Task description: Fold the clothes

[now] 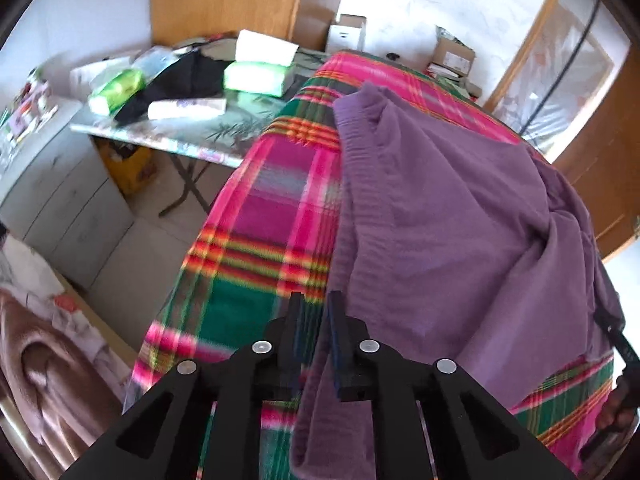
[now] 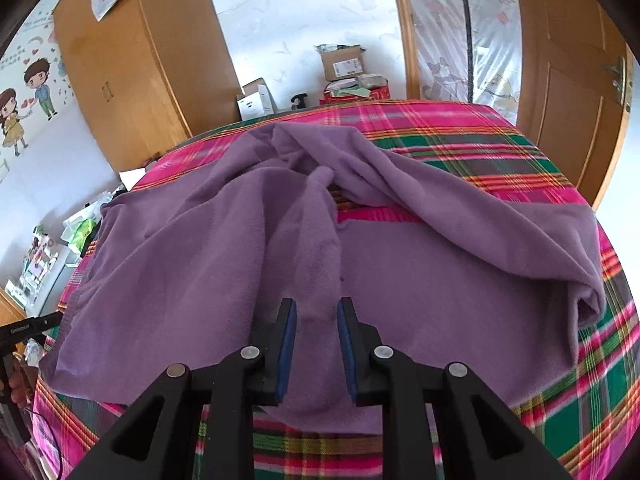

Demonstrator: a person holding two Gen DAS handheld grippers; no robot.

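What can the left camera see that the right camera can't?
Only the left wrist view shows the folding table holding green tissue packs, plus the grey cabinet beside it. Only the right wrist view shows the cartoon couple wall sticker and the door handle. Both show the purple garment spread on the plaid sheet, and cardboard boxes by the far wall.

Purple garment (image 2: pixel 248 248): soft matt fleece. Plaid bedcover (image 2: pixel 500 152): woven cloth. Wardrobe (image 2: pixel 132 68): smooth wood.
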